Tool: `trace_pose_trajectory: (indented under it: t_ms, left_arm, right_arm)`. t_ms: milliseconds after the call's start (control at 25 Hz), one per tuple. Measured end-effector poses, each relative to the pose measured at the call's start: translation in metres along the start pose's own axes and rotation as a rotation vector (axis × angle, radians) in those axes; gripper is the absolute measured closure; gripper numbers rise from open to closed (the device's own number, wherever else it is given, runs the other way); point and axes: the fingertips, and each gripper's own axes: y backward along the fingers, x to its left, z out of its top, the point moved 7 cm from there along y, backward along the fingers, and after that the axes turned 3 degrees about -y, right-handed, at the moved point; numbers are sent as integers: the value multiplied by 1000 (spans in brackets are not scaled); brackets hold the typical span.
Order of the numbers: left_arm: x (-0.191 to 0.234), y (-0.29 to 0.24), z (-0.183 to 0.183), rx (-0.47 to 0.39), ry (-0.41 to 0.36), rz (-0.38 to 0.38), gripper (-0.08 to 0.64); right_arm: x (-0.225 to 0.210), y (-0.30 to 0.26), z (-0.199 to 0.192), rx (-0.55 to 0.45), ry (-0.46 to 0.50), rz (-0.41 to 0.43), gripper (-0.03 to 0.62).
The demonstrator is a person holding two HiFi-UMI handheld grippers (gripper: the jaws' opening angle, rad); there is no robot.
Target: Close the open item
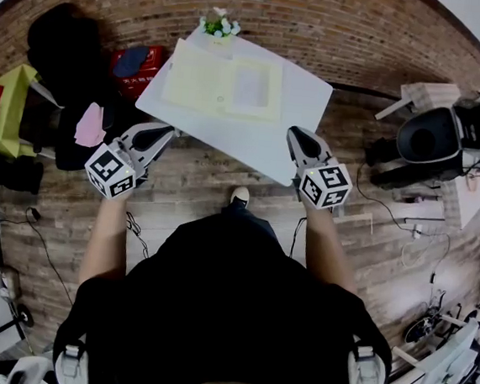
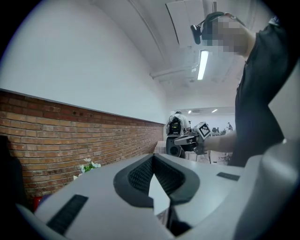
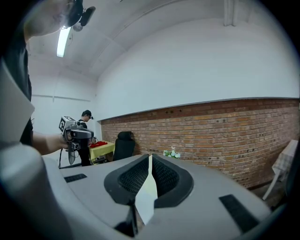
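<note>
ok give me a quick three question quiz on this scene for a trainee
1. True or false: the left gripper is gripping the open item on the table.
2. What stands at the table's far edge? A. flowers B. a mug C. a lamp
3. Fill in: the jaws of the right gripper are ____.
Key: 1 false; 2 A; 3 shut

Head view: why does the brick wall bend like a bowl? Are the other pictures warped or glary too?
Head view: the wide lens bows the brick wall into an arc. Left gripper view: the ceiling lamp glares white, edges go black. Right gripper view: the wall's top line curves; a ceiling lamp glares there too.
</note>
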Motion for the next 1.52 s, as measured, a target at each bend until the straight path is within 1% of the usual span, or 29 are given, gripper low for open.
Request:
trace_pose_trajectory:
  t_ms: [120, 720, 1040, 1240, 1520]
  left_arm:
    - [8, -8, -2, -3, 8, 15, 549]
    - [49, -55, -8, 19, 40, 43, 549]
    - [71, -84, -15, 40, 37, 33, 549]
    - [82, -101, -14, 46, 51, 38, 549]
    - [103, -122, -16, 50, 61, 54, 549]
  right_arm:
    - [-11, -9, 1, 2, 0, 7, 552]
    - [-65, -57, 3, 30, -8, 39, 554]
    - [-98, -78, -2, 35, -35, 35, 554]
    - [-115, -91, 0, 46, -40, 45, 554]
    - [-131, -117, 2, 74, -33, 85, 554]
